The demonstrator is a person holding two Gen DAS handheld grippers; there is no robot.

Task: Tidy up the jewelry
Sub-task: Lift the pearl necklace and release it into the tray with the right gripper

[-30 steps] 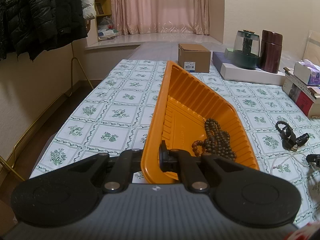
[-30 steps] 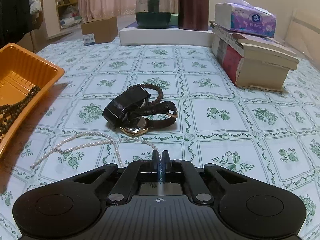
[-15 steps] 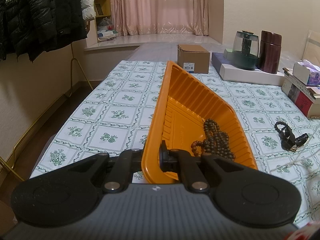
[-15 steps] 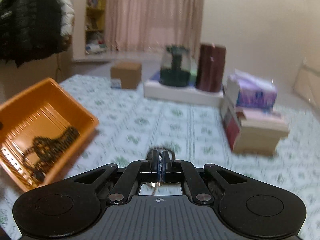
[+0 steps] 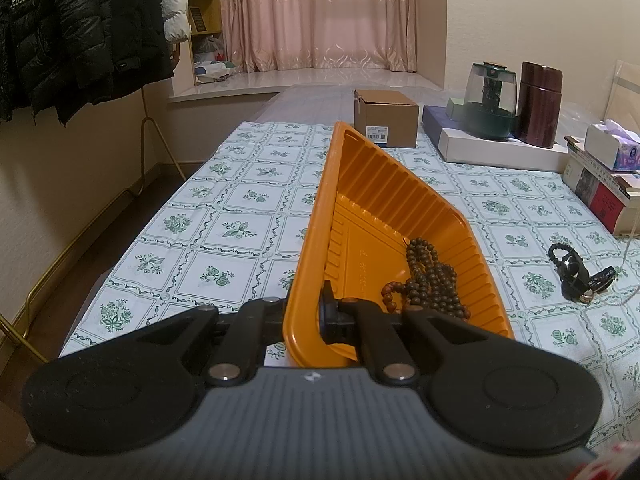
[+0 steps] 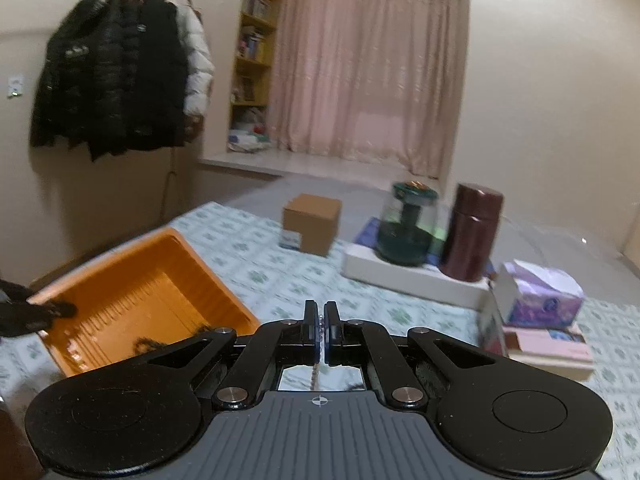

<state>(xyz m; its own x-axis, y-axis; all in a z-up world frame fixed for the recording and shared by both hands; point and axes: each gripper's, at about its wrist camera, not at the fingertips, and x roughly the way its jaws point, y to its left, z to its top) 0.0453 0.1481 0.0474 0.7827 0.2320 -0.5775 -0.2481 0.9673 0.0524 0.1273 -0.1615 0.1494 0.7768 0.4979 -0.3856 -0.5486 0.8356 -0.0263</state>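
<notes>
Risk: the pearl strand (image 6: 315, 374) dangles from a thin pinch in the right gripper (image 6: 320, 322), jaws fully closed on it at lower centre; a swing could snag the tray rim or slip it out. Left gripper (image 5: 306, 314) is clamped on the near rim of the orange tray (image 5: 372, 184), which is tipped up, so its wooden beads (image 5: 430, 280) bunch low and could spill. Watch (image 5: 576, 276) lies on the tablecloth (image 5: 224, 232), right of frame.

Patterned tablecloth (image 5: 224, 232), cardboard box (image 5: 386, 123), watch (image 5: 576, 276), books (image 5: 600, 196)
</notes>
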